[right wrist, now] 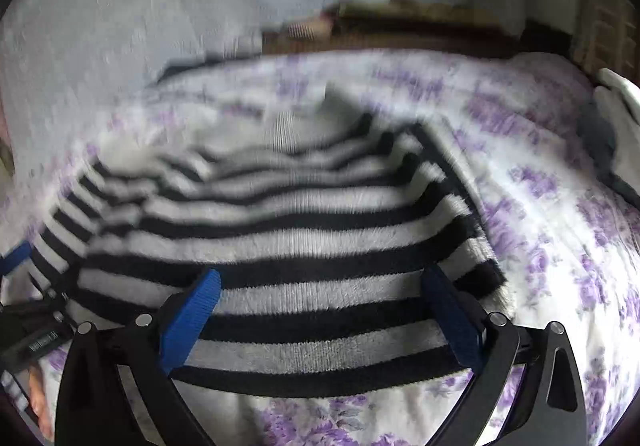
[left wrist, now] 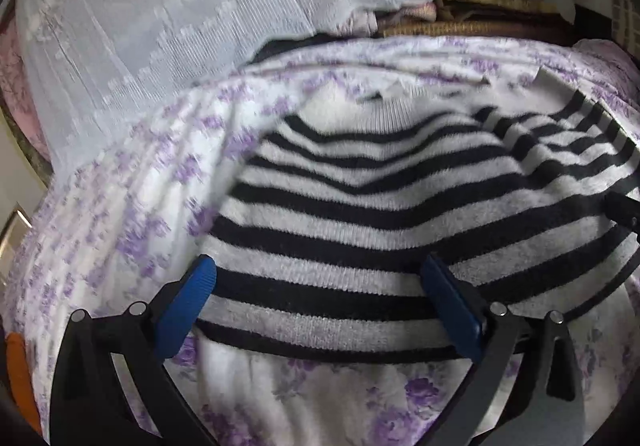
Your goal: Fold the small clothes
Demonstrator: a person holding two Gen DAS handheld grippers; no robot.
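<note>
A small black-and-white striped knit sweater (left wrist: 400, 198) lies flat on a white bedspread with purple flowers (left wrist: 120, 206). Its neck points away and its hem is nearest to me. My left gripper (left wrist: 318, 270) is open, its blue pads spread over the sweater's lower left part just above the hem. The sweater also fills the right wrist view (right wrist: 300, 238). My right gripper (right wrist: 320, 278) is open over the lower right part of the hem. A sleeve (left wrist: 568, 134) lies folded in over the right shoulder. The left gripper's blue finger shows at the left edge of the right wrist view (right wrist: 16, 258).
A pale lace curtain (left wrist: 180, 6) hangs behind the bed. A wicker basket (left wrist: 460, 22) with folded cloth stands at the back. A white and dark grey garment (right wrist: 612, 134) lies at the right edge of the bedspread (right wrist: 560, 206).
</note>
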